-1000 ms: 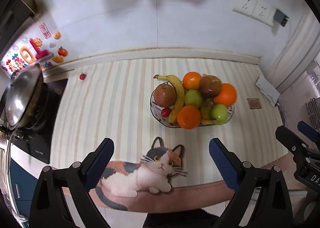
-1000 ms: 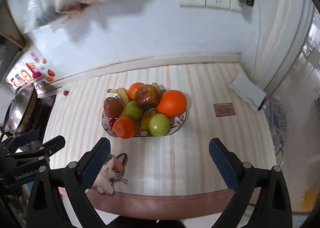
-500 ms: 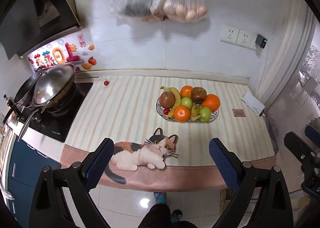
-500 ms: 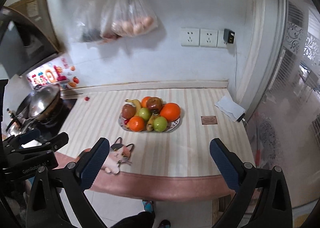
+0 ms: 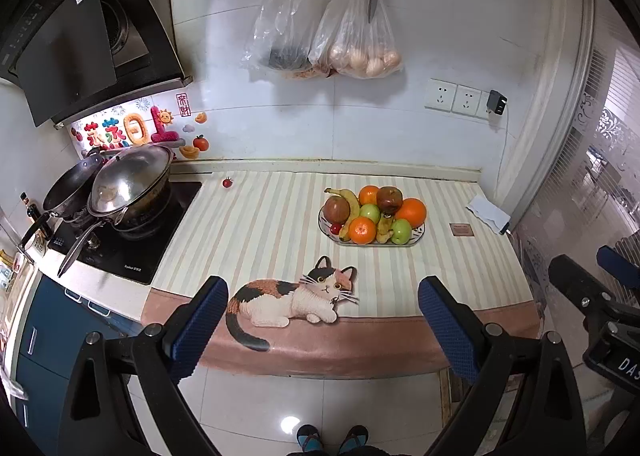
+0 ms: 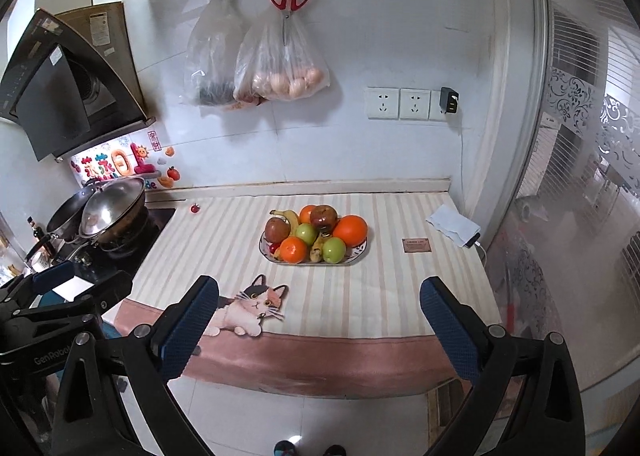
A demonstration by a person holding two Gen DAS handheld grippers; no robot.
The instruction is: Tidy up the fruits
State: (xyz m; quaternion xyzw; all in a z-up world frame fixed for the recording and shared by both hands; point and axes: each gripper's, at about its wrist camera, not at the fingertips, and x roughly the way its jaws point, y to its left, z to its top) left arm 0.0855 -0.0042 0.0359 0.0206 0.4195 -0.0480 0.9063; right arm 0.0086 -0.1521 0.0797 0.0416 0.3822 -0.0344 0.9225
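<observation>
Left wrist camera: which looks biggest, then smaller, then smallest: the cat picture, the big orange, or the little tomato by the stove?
1. cat picture, though it lies nearest the camera
2. big orange
3. little tomato

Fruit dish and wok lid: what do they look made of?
Fruit dish: likely glazed ceramic or glass; pale, glossy rim with a dark pattern, too small to be sure. Wok lid: bare metal, probably stainless steel; its domed surface mirrors the room.

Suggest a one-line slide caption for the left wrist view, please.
Open left gripper held back from the striped counter, facing a plate piled with fruit beside a cat picture.
</observation>
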